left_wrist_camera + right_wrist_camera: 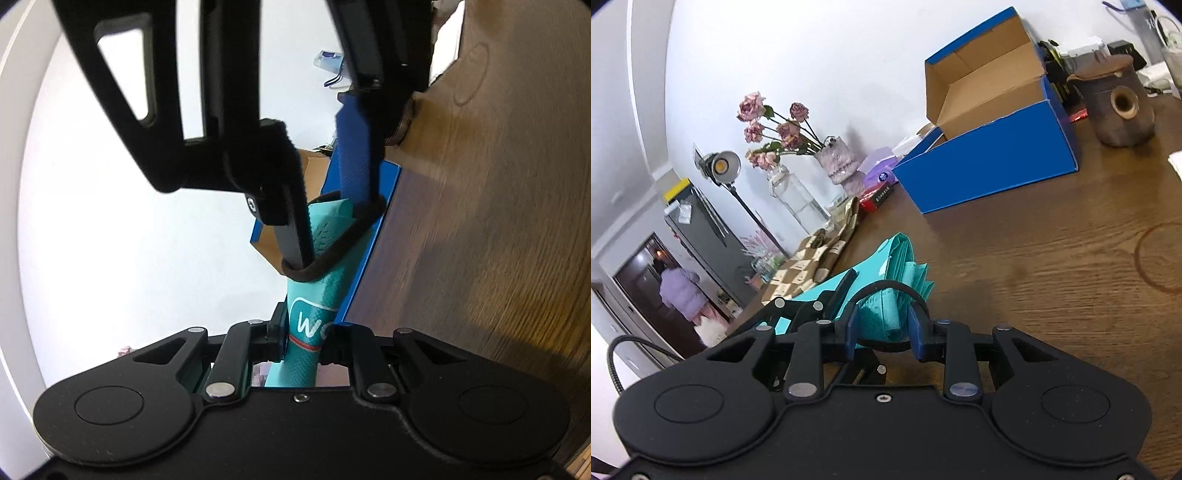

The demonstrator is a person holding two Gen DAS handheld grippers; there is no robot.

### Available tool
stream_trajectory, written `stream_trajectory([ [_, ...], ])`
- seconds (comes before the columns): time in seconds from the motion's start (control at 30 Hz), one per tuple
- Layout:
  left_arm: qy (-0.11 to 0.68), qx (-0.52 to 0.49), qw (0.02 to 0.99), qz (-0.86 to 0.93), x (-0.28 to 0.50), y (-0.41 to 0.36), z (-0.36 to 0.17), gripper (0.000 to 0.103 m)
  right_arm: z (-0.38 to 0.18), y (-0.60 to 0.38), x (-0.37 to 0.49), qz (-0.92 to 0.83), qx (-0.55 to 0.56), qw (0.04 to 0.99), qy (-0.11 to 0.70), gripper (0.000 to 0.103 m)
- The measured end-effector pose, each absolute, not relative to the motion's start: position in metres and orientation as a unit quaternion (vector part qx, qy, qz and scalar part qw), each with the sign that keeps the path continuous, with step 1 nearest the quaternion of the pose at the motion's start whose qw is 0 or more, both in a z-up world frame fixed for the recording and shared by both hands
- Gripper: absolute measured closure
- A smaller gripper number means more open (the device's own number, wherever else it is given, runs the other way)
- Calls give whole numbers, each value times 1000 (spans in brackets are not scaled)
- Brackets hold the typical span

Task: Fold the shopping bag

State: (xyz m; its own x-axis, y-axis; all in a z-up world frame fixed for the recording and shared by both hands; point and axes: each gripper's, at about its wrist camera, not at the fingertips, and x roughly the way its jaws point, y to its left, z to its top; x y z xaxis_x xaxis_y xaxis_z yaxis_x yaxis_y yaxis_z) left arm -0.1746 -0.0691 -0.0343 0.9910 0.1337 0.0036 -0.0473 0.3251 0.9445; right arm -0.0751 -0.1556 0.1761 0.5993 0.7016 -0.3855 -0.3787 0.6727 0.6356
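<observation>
Bright, even daylight washes the white wall point(110, 221) nearly featureless. The wooden tabletop point(498, 240) smears with motion blur in the left wrist view. A lit studio lamp point(722, 166) glows beside the flowers point(772, 129); fisheye bends the edges.

We are looking into a lived-in home. A wooden table point(1052, 251) is carrying dried roses in a glass vase point(798, 195), a tissue pack point(877, 173), a checked cloth point(812, 258) along its far edge and an open blue shoebox point(990, 162). Beyond, a refrigerator point(705, 236) is standing by a doorway where a person point(683, 291) is standing, beside a studio lamp point(722, 166).
</observation>
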Motion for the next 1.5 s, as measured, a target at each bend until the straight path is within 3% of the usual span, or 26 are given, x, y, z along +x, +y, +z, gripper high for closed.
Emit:
stream_trajectory([
  [0.2,63,509,858,39,-177,-65,-3,89,166,-165,-74,322,327,838,295,70],
  [0.43,5,516,856,27,-197,-73,2,89,162,-175,-70,338,386,813,276,69],
  [0.73,-106,547,830,10,-232,-58,-13,92,182,-172,-69,377,320,827,268,67],
  [1.5,-223,611,757,-56,-269,-25,-10,94,222,-189,-70,462,253,796,298,67],
])
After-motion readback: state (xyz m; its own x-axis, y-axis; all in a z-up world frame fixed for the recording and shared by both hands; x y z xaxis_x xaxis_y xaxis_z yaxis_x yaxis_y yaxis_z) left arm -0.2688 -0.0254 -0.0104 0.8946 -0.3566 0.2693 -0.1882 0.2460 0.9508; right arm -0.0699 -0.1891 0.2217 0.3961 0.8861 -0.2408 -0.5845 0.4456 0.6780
